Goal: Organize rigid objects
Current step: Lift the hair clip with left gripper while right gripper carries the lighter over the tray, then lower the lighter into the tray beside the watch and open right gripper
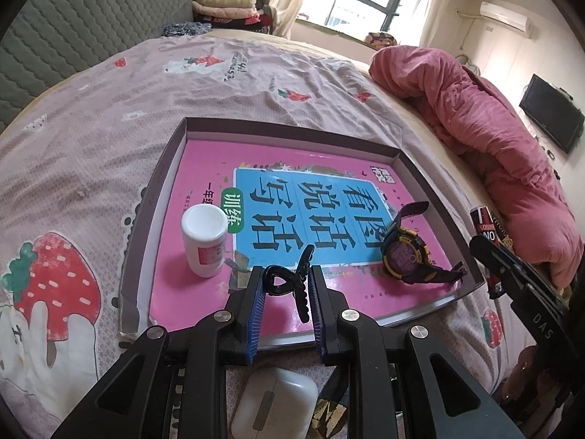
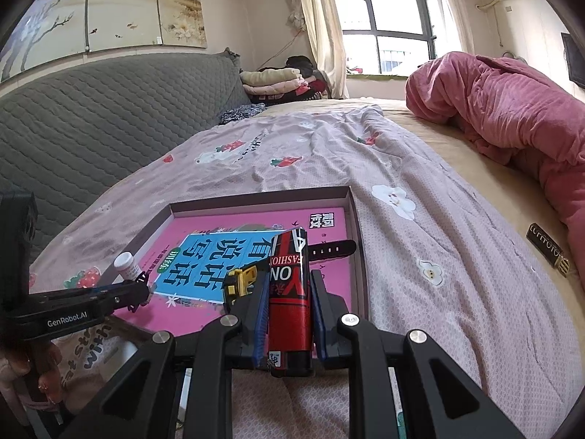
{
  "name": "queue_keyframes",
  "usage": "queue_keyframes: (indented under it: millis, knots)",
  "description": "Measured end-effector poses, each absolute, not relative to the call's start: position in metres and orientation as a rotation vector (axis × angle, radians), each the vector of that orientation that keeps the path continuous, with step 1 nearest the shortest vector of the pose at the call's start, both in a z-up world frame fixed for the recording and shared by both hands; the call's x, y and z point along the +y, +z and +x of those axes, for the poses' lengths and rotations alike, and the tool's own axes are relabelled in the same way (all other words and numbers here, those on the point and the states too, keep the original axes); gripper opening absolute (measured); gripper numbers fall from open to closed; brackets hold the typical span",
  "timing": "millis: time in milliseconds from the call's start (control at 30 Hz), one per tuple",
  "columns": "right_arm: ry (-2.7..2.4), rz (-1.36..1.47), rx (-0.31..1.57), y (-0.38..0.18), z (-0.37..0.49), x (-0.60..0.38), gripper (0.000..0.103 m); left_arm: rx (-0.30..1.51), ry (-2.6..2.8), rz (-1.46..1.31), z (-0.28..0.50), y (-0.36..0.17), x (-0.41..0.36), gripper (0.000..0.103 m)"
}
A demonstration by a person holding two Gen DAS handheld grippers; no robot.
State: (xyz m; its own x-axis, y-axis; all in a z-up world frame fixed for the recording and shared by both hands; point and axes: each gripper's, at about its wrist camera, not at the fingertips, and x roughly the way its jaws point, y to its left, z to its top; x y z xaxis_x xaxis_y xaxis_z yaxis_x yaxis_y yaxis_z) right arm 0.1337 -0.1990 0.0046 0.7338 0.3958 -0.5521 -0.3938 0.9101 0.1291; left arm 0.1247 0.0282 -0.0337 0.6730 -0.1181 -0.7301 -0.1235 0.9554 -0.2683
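Lighter (image 2: 289,292) sits clamped in my right jaws, long axis pointing away over the tray's (image 2: 356,226) near right corner; left jaws pinch a black hair clip (image 1: 292,281) above the book (image 1: 285,216), open bedsheet (image 2: 420,256) right.

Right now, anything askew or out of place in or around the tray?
Nothing spilled or damaged. The white bottle stands upright in the tray; the watch lies on the pink book. Odd one out: a small dark labelled bar lies alone on the bed, well right of the tray.
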Motion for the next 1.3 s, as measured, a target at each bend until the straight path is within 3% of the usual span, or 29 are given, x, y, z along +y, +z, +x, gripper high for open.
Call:
queue_keyframes:
  millis: [867,1300]
  knots:
    - [0.431,-0.008,0.62,-0.002,0.149,-0.195,0.021,0.867,0.013,-0.293,0.133,-0.044,0.028,0.023]
    - [0.424,-0.061,0.718,-0.022,0.164,-0.183,0.02,0.879,0.031,-0.263,0.134,-0.045,0.025,0.023]
